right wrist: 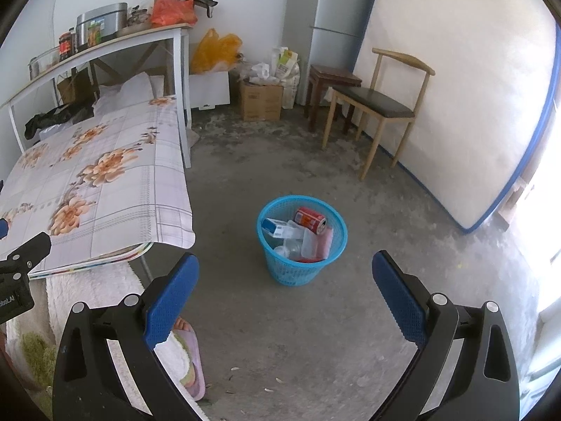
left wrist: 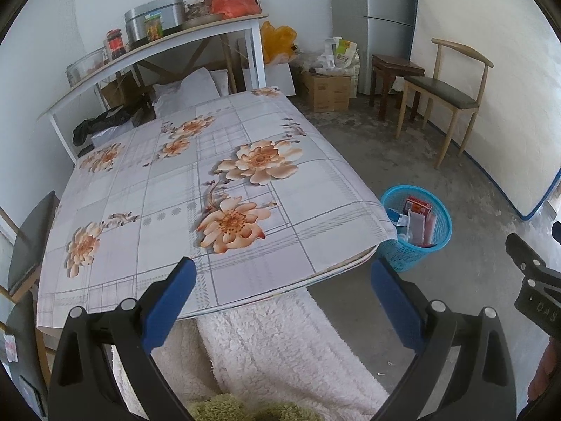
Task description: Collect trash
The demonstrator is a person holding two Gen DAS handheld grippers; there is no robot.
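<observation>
Your 2 grippers, left gripper (left wrist: 282, 293) and right gripper (right wrist: 285, 287), are both spread and empty, the blue trash basket (right wrist: 278, 270) stands on the floor straight ahead of your right one, nearer it, already holding a red can (right wrist: 310, 220).

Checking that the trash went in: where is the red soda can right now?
The red soda can lies inside the blue basket on the concrete floor, right of the floral table in the right wrist view, above a blue-and-white carton.
</observation>
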